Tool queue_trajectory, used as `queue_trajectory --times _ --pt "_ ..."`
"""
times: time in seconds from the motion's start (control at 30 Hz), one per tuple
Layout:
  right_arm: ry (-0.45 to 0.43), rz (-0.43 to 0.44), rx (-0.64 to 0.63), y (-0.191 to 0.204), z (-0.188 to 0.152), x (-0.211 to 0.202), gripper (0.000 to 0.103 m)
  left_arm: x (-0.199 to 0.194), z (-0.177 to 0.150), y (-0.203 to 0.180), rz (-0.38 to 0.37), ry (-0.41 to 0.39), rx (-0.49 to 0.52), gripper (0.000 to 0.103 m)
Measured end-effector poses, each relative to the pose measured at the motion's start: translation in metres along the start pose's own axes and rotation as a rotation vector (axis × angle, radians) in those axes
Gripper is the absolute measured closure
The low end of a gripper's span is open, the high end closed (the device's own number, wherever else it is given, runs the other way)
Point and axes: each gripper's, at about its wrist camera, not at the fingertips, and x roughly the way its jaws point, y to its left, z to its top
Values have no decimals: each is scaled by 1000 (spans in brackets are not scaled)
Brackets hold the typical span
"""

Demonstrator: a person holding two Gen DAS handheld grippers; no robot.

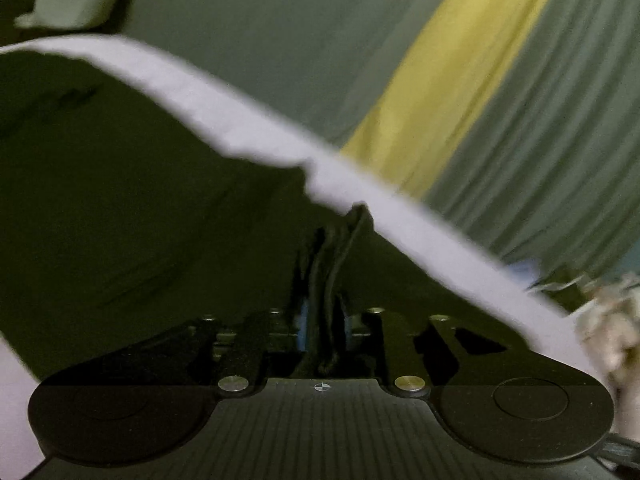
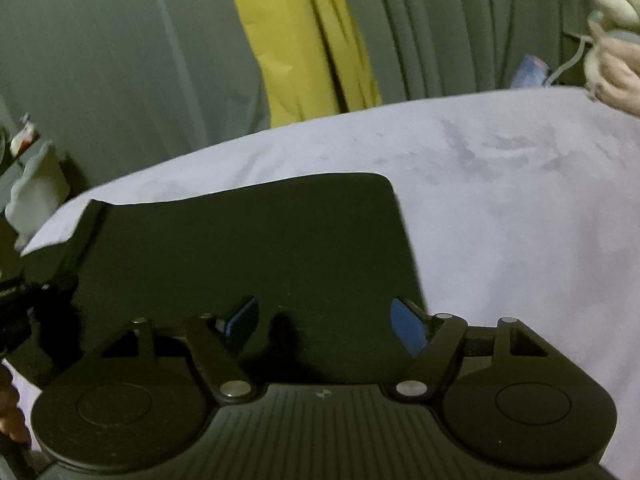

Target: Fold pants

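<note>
- My left tongs (image 1: 325, 280) stand nearly closed on a gathered bunch of dark cloth: the blue pads (image 1: 303, 326) sit close together with ridged folds of the pants (image 1: 140, 200) pinched between them. I judge this a firm hold on an edge or corner of the garment, though which part I cannot tell.
- From that pinch the dark pants spread away to the left of the left wrist view, covering most of the pale lilac bed sheet (image 1: 248, 120) there; only a slanting band of sheet shows past the cloth's far edge.
- My right tongs (image 2: 324, 322) stand wide, both blue pads apart and clear. The pants (image 2: 260, 248) lie flat under and ahead of them, but nothing is pressed between the pads, so this side holds nothing.
- In the right wrist view the garment is a flat dark panel with one rounded far corner, resting on the sheet (image 2: 500, 208) near the bed's close edge.
- My judgement: one side is anchored while the other is set to take a fresh grip, so a fold can be carried over evenly.
- Behind the bed hang grey-green curtains (image 2: 120, 60) with a yellow strip (image 2: 296, 40). A plush toy (image 2: 616, 64) lies at the far right edge, well apart from the pants.
- Risk, as I judge it: the bunched grip may drag a crease into the fold.
</note>
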Motion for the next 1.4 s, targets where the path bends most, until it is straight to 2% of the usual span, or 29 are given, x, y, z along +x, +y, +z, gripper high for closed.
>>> queue_trajectory --times 0.03,0.07,0.1,0.17,0.2,0.23,0.3,0.37,0.47,0.57,0.63,0.7,0.77,0.9,1.03,1.1,1.17,1.23,1.27,1.3,1.33,1.4 --pt "7 -10 -20 4 -1 2 21 5 0 0 54 8 14 64" --pt "22 -15 -36 7 -1 5 20 5 1 2 64 -1 1 62" --pt "39 -17 -46 9 -1 9 20 0 4 5 51 -19 -32 58" --pt "56 -35 -63 12 -1 14 19 -14 9 12 3 -71 -76 43" --pt "56 -38 -66 13 -1 14 19 -21 13 16 4 -96 -91 30" --pt "55 -36 -66 12 -1 13 18 -31 17 23 16 -132 -107 25" --pt "54 -27 -54 10 -1 13 17 -45 24 38 9 -173 -129 24" --pt "57 -21 -38 6 0 14 16 -53 30 55 43 -179 -166 24" --pt "65 -24 -22 5 0 18 15 -62 37 82 138 -183 -212 23" --pt "70 -27 -28 7 -1 19 12 -74 44 111 237 -209 -250 16" --pt "76 -28 -37 9 -1 20 9 -81 48 130 288 -230 -275 10" --pt "79 -27 -43 8 -1 22 7 -87 51 151 316 -238 -319 10" --pt "83 -29 -47 9 -1 24 6 -85 52 173 310 -231 -389 10" --pt "93 -25 -32 7 0 27 4 -62 59 209 249 -222 -516 10" --pt "97 -19 -19 6 -1 28 4 -42 74 223 247 -250 -471 4" --pt "96 -20 -14 6 -1 28 4 -36 79 228 231 -255 -496 0" --pt "98 -25 -12 6 -1 30 4 -35 81 238 200 -292 -548 2" --pt "101 -36 -15 8 -1 32 4 -35 80 246 193 -312 -595 23" --pt "104 -44 -21 9 -2 33 4 -36 80 248 184 -304 -599 28" --pt "107 -52 -30 11 -2 33 4 -37 82 248 170 -300 -585 44" --pt "109 -59 -41 13 -2 34 4 -38 83 246 150 -298 -568 55" --pt "112 -68 -52 15 -3 35 4 -45 88 241 133 -305 -557 61"
